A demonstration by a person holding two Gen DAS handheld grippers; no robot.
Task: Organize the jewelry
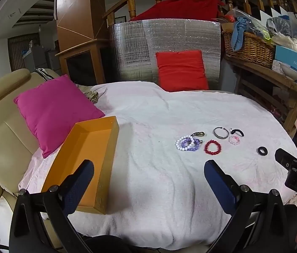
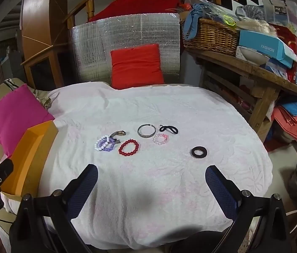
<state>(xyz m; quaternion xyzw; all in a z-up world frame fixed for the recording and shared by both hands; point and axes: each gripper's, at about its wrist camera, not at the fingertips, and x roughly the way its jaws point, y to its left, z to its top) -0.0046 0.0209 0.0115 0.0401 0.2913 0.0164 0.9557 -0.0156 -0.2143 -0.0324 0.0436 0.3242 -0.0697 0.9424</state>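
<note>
Several pieces of jewelry lie on a white towel: a white and purple bead bracelet pair, a red bead bracelet, a grey metal bangle, a pink bead bracelet, a black hair tie, a dark ring and a small bronze piece. An empty orange box sits on the left. My left gripper hovers open near the box's right wall. My right gripper hangs open, short of the red bracelet. Neither holds anything.
A magenta pillow lies behind the box, a red pillow leans on a silver foil panel at the back. A wooden bench with a wicker basket and boxes stands on the right. A beige sofa arm runs on the left.
</note>
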